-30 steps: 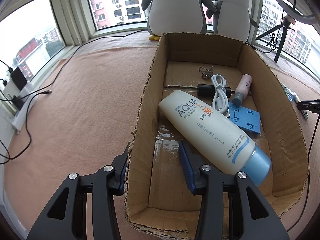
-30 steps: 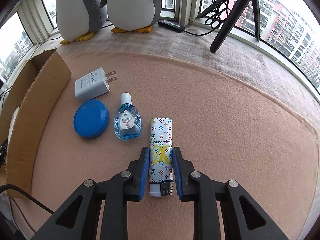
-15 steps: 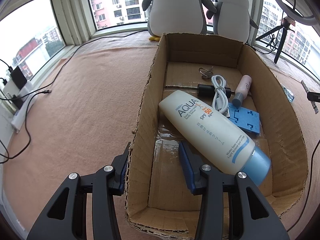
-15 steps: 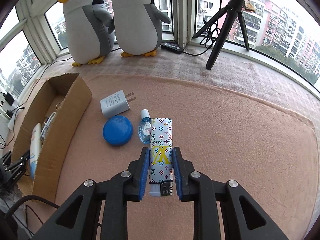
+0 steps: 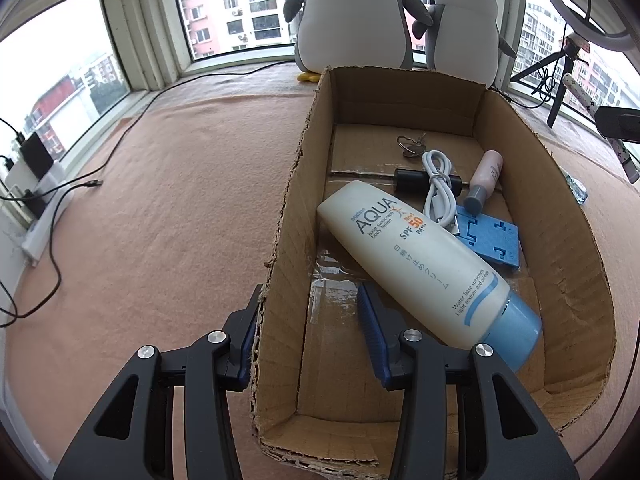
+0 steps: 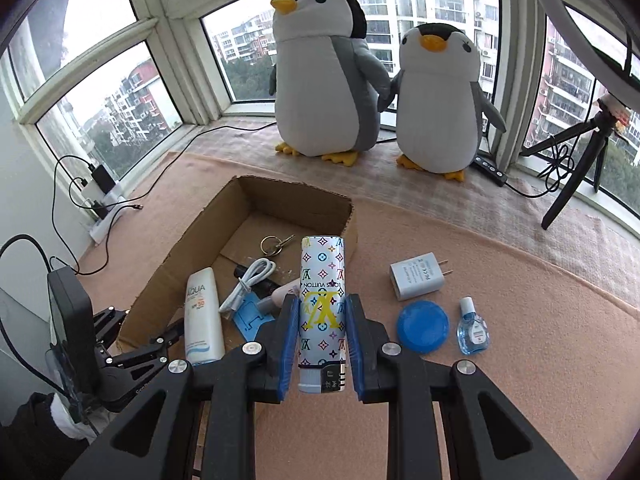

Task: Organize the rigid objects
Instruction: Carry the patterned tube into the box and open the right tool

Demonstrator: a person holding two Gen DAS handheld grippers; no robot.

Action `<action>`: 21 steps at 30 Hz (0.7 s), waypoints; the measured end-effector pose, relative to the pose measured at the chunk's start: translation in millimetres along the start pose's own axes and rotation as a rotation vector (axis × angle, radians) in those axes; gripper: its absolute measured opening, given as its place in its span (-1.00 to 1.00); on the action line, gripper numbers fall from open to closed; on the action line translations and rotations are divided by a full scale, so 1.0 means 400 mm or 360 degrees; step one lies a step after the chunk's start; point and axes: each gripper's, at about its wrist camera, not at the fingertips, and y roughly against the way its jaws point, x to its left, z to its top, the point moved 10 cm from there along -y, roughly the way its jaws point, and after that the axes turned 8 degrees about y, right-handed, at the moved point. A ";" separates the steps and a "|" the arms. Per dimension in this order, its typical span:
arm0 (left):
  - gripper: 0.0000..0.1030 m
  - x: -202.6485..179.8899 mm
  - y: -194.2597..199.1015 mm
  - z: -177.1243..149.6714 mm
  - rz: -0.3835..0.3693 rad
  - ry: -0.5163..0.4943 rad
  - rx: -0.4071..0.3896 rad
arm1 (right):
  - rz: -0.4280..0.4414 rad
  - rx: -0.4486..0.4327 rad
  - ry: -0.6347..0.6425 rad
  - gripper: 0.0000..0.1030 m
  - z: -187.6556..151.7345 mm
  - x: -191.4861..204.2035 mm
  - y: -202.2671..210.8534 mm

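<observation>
My right gripper (image 6: 320, 314) is shut on a white patterned lighter (image 6: 322, 300) and holds it in the air over the right wall of the open cardboard box (image 6: 288, 200). The lighter (image 5: 580, 96) also shows at the far right of the left wrist view. My left gripper (image 5: 310, 336) is open and straddles the box's left wall (image 5: 280, 272), one finger outside and one inside. In the box lie a sunscreen tube (image 5: 420, 268), a blue phone stand (image 5: 492, 240), a white cable (image 5: 440, 188), a small pink bottle (image 5: 486, 176), a black cylinder (image 5: 408, 179) and keys (image 5: 412, 146).
On the pink carpet right of the box lie a white charger (image 6: 416, 276), a blue round lid (image 6: 422, 326) and a small blue dropper bottle (image 6: 472, 330). Two plush penguins (image 6: 324, 80) stand behind the box. A tripod (image 6: 576, 168) stands at right; cables (image 5: 72, 184) run along the left.
My right gripper has lifted the lighter off the carpet and carried it left, up over the box's right wall. The left gripper has stayed put.
</observation>
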 end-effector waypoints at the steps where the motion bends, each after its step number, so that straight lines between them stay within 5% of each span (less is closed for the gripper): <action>1: -0.17 0.001 0.000 -0.001 -0.0001 0.0004 -0.0001 | 0.0016 0.0006 0.0012 -0.60 0.000 0.017 -0.007; 21: -0.17 0.002 0.000 -0.001 -0.0003 0.0007 -0.0003 | 0.0052 0.0101 0.0152 -0.60 -0.022 0.144 -0.094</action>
